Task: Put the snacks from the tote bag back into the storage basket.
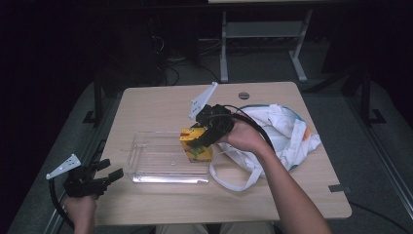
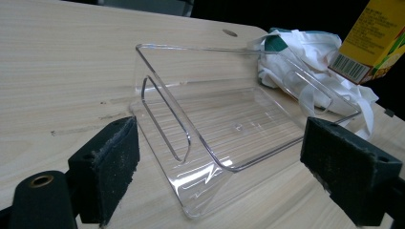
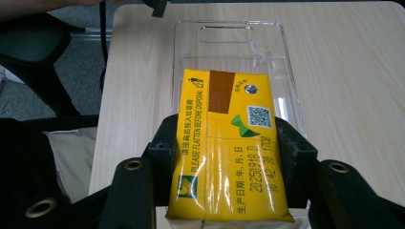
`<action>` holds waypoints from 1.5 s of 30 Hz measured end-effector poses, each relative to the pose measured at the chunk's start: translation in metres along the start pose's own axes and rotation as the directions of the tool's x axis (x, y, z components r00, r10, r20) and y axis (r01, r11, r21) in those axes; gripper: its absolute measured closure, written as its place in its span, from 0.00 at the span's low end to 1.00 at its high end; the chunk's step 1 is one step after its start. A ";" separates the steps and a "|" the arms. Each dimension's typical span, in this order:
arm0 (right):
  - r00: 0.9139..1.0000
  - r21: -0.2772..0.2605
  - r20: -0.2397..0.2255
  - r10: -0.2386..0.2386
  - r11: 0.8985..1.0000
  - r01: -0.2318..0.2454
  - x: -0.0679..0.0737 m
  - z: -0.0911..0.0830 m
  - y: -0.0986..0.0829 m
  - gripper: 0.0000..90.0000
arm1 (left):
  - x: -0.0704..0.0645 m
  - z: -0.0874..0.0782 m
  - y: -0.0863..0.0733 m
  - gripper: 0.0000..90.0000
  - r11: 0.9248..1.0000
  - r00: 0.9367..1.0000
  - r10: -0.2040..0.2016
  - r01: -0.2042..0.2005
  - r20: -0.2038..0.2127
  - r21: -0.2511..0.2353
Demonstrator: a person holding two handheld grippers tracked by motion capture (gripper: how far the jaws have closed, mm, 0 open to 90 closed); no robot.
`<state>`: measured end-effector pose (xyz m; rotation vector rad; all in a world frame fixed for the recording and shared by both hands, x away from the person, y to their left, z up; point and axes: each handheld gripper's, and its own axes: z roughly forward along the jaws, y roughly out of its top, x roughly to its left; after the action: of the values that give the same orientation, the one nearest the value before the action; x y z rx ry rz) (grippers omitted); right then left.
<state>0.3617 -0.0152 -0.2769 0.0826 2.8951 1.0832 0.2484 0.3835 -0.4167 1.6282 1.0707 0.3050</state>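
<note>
A yellow drink carton hangs over the right end of a clear plastic tray, held by my right gripper. In the right gripper view the carton is clamped between both black jaws, its top face with a foil straw hole turned to the camera, the tray lying beyond it. My left gripper rests at the table's front left corner, open, with nothing between its jaws. From the left gripper view the tray lies just ahead and the carton hovers at the upper right.
A crumpled white cloth bag with long handles lies on the right of the wooden table, just behind the right hand. A small round hole sits near the table's far edge. Table legs and cables stand on the floor beyond.
</note>
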 end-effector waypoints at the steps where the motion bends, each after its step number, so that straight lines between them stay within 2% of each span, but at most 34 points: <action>1: 1.000 0.000 -0.003 -0.001 1.000 0.001 0.000 0.001 0.000 0.57 | 0.000 0.000 0.000 0.14 1.000 1.000 0.000 0.000 0.000 0.000; 12: 1.000 -0.003 -0.023 -0.015 1.000 0.015 0.002 0.011 0.005 0.57 | 0.000 0.000 0.000 0.14 1.000 1.000 -0.001 0.001 0.000 0.001; 30: 0.999 0.009 -0.040 -0.007 1.000 0.007 0.003 0.028 0.003 0.57 | 0.000 -0.001 -0.001 0.14 1.000 1.000 -0.008 0.008 -0.002 -0.006; 36: 0.999 0.011 -0.036 0.005 1.000 -0.005 0.003 0.033 0.000 0.57 | 0.000 -0.001 0.000 0.14 1.000 1.000 0.003 -0.003 -0.003 0.004; 45: 0.999 0.018 -0.047 0.007 1.000 -0.007 0.003 0.043 -0.003 0.57 | 0.001 -0.001 0.000 0.14 1.000 1.000 -0.008 0.008 -0.005 0.000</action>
<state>0.3614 0.0111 -0.3109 0.0689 2.9490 1.0749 0.2480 0.3845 -0.4169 1.6238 1.0806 0.3035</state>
